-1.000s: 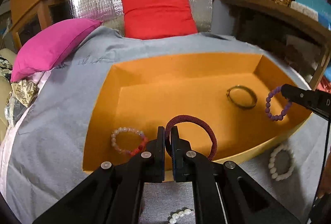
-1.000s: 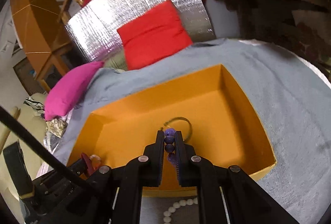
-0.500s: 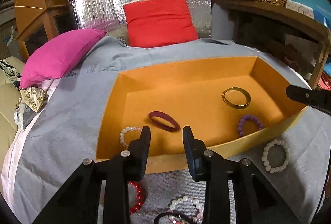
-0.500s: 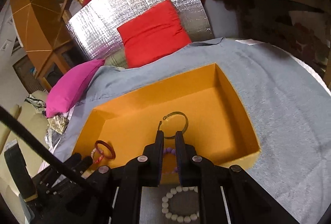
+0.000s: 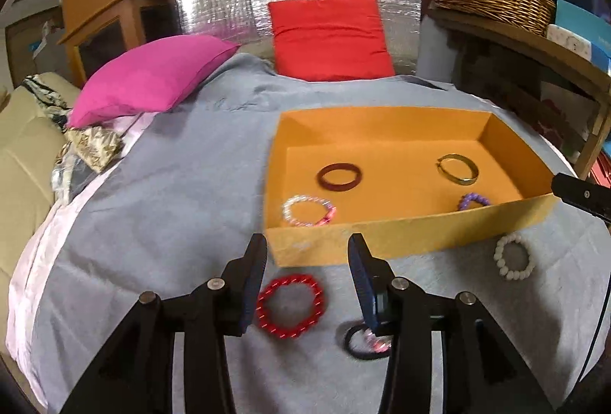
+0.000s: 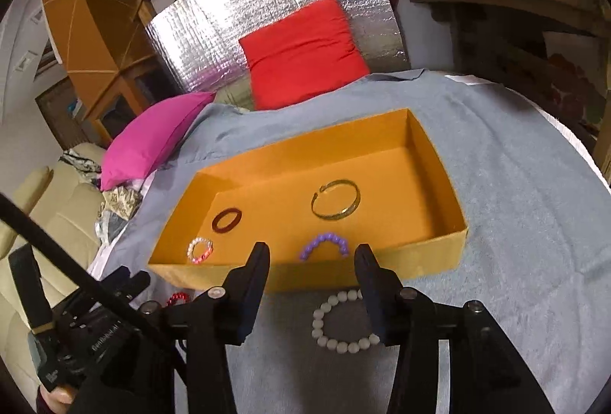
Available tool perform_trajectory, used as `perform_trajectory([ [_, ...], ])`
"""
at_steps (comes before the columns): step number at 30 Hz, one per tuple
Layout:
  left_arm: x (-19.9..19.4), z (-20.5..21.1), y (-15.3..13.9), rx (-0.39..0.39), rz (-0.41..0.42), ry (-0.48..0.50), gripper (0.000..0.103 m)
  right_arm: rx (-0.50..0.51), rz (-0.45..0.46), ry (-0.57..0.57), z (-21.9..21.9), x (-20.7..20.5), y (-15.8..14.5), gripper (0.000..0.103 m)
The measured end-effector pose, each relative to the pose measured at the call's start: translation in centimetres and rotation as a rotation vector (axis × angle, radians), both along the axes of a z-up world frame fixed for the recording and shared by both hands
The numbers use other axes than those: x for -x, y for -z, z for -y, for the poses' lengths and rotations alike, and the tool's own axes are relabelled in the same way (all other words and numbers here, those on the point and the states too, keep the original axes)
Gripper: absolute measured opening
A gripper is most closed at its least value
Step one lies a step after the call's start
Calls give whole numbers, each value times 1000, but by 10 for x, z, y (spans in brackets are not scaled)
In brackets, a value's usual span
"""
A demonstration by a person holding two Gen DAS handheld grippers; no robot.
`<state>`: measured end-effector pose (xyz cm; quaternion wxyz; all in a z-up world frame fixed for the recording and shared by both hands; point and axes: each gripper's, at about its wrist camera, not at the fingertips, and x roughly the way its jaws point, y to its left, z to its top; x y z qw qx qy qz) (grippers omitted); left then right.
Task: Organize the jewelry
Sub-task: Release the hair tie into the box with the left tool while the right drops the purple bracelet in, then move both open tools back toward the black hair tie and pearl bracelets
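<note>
Both bracelets got dropped, so the maroon bangle (image 5: 339,177) and purple beads (image 6: 324,245) now lie in the orange box (image 5: 382,242) mid-frame, while left tongs (image 5: 307,253) and right tongs (image 6: 311,259) have just spread, nothing between them.

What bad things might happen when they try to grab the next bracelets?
1. The white bead bracelet lies flat on the soft grey blanket, so the right tool might pinch cloth along with the beads.
2. The red bead bracelet sits close to the orange box; the left tool could bump the box wall and jostle the bracelets inside.
3. The black band is partly hidden behind a finger, so it could be missed or dragged.
</note>
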<state>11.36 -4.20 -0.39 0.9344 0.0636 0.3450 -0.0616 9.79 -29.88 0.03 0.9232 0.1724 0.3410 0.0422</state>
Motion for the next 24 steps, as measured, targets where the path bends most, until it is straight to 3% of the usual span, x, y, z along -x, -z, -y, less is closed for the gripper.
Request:
perform_trajectory([
  [11, 15, -12, -3, -13, 11, -1, 45, 55, -47, -53, -26, 13, 7, 49],
  [24, 24, -9, 0, -45, 6, 6, 45, 88, -124, -43, -20, 20, 22, 49],
])
